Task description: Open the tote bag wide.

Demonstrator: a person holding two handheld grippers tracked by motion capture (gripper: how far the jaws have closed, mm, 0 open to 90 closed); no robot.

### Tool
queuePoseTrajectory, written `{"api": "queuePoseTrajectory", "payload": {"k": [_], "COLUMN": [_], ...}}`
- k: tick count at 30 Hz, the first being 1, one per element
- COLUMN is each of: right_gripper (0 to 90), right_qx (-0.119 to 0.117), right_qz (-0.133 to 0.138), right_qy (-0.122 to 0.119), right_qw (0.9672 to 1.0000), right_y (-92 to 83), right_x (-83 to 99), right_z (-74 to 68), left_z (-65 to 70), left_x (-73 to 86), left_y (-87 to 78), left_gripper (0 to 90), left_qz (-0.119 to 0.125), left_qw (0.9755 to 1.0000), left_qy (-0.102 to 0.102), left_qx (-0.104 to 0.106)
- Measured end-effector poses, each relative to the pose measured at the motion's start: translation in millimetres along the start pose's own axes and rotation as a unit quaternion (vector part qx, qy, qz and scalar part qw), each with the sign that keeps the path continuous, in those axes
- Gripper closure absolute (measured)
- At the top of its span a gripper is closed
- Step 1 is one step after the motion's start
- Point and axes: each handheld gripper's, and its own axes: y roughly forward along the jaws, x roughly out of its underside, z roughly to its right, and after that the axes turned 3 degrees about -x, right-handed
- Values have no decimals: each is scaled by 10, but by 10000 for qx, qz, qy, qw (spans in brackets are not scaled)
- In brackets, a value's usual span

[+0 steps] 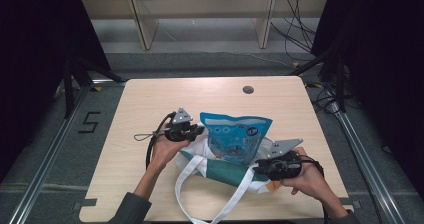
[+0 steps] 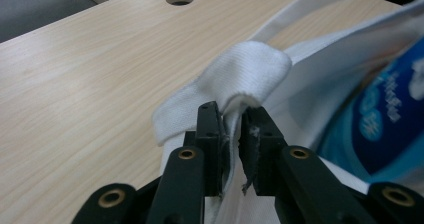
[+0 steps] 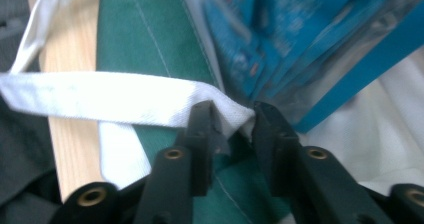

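White canvas bunches between the left gripper [image 2: 231,115] jaws, pinched at the tote bag [image 1: 227,171] rim; the right gripper [image 3: 232,115], narrowed, clasps the opposite rim by a handle strap [image 3: 100,98], apparently spreading the mouth around the blue snack packet [image 1: 235,134] half inside.

It looked like a lab or recording studio rather than a home: a pale wooden table [image 1: 150,109] with a cable hole [image 1: 248,89] stood between black curtains [image 1: 30,59], metal floor rails [image 1: 47,159] ran beside it, loose cables [image 1: 300,29] trailed across grey carpet, and a taped number marked the floor [image 1: 89,122]
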Motion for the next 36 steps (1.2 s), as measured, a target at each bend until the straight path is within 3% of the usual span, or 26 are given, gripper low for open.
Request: {"api": "queuePoseTrajectory", "payload": {"k": [4,6,8,9,12,15,19,20,21,23,24,25,26,27,28,29,30,31,32,34,35,36], "right_gripper": [749,751,752,754,758,757,710,597,565,551,550,549,549,549,549,551,553,564,571,585,585,598], "right_qx": [-96,-97,-68,29,253,201,185,197,98,146,141,71,156,156,275,566,742,936,1087,1346,1346,1474], "right_qz": [-225,-368,-416,-595,-695,-637,-588,-538,-381,-191,8,139,280,280,391,600,628,670,685,630,630,515], "right_qy": [-118,-188,-231,-472,-295,-351,-137,25,-59,-71,-144,-197,-191,-191,-145,-131,-85,-64,63,46,46,34], "right_qw": [9996,9991,9988,9971,9968,9972,9980,9984,9992,9997,9998,9997,9993,9993,9988,9965,9952,9933,9917,9889,9889,9877], "right_y": [74,157,200,271,379,398,359,285,231,63,-26,-116,-204,-204,-285,-398,-446,-473,-477,-463,-463,-390], "right_x": [58,81,89,93,139,151,143,109,79,7,-25,-58,-80,-80,-98,-126,-134,-137,-135,-136,-136,-140], "right_z": [-73,-130,-160,-188,-214,-204,-190,-199,-194,-196,-189,-178,-167,-167,-151,-89,-57,-20,2,95,95,166], "left_z": [-104,-193,-218,-242,-252,-269,-235,-212,-190,-157,-91,-51,0,0,70,180,180,313,375,441,500,585], "left_x": [24,118,151,225,269,278,225,175,148,121,74,63,65,65,81,129,129,213,259,306,339,371], "left_y": [150,330,391,511,593,635,500,342,246,152,-46,-134,-205,-205,-277,-358,-358,-411,-443,-465,-489,-512], "left_gripper": [796,803,812,811,811,790,703,676,665,646,645,648,648,647,647,630,616,592,572,569,569,558], "left_qz": [-157,-464,-553,-707,-853,-890,-709,-481,-396,-309,-114,-11,59,59,39,-73,-73,-175,-199,-184,-201,-332], "left_qw": [9996,9981,9974,9957,9948,9938,9946,9962,9968,9975,9990,9992,9991,9991,9991,9997,9997,9994,9992,9987,9987,9986], "left_qy": [-227,-399,-443,-594,-539,-641,-720,-702,-666,-584,-406,-369,-419,-419,-405,-200,-200,-171,-140,-194,-169,17], "left_qx": [-54,-124,-107,-95,-129,-156,-254,-201,-209,-246,-154,-125,-54,-54,104,126,126,253,325,423,443,418]}}
